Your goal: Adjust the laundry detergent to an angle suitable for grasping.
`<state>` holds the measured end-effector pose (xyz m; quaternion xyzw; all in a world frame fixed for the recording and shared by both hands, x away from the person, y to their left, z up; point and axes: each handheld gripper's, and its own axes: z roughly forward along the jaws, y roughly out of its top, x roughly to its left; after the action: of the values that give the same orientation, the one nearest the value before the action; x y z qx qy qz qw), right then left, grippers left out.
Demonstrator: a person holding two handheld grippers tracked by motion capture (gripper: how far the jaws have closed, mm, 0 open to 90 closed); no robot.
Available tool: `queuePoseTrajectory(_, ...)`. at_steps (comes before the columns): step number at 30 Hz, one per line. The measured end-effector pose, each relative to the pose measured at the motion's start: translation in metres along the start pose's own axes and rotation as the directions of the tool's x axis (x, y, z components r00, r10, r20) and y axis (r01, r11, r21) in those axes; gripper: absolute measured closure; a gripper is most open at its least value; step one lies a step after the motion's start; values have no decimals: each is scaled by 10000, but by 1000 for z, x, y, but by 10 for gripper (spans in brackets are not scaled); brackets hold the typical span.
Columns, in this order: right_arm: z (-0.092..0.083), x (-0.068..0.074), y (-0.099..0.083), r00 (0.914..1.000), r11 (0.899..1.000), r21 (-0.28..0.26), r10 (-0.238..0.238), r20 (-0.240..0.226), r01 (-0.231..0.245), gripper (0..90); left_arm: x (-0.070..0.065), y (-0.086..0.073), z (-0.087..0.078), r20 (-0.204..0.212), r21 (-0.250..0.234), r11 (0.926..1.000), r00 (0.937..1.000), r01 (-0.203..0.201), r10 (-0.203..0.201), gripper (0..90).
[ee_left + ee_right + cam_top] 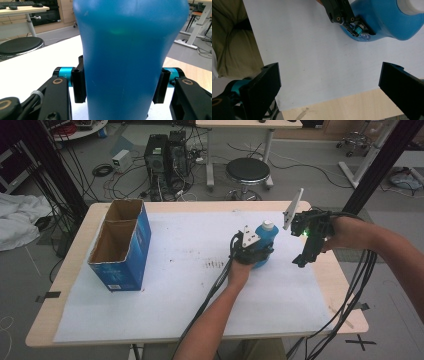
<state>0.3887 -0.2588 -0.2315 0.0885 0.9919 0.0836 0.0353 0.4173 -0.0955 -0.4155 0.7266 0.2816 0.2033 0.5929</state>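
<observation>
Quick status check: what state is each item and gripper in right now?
blue bottle: upright on the white mat, white cap on, gripped at its lower body.
left gripper: shut on the bottle.
right gripper: open, empty, above the mat.
cardboard box: upright, top open.

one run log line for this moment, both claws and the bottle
left claw: shut on blue bottle | bottle: upright on white sheet | right claw: open, nothing between its jaws, right of bottle
</observation>
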Motion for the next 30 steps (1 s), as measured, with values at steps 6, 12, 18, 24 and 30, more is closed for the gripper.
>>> queuePoseTrajectory(6,-1,0,-1,10000,10000,-76,41,61,-41,31,0,3,-4,225,60,9999,9997,-120,119,450)
queuePoseTrajectory(12,-3,1,-2,10000,9999,-125,64,59,-63,31,2,15,-19,1028,-97,9988,9935,-490,497,451)
queuePoseTrajectory(18,-4,5,-1,9999,9999,-132,87,120,-86,31,6,29,-42,1732,-326,9943,9792,-1015,1056,451)
queuePoseTrajectory(24,-5,9,2,9999,9999,-152,61,152,-59,31,13,37,-61,2221,-354,9900,9648,-1366,1411,451)
queuePoseTrajectory(30,-5,15,8,9999,9999,-146,42,162,-39,31,24,40,-82,3349,-293,9834,9252,-1790,1784,451)
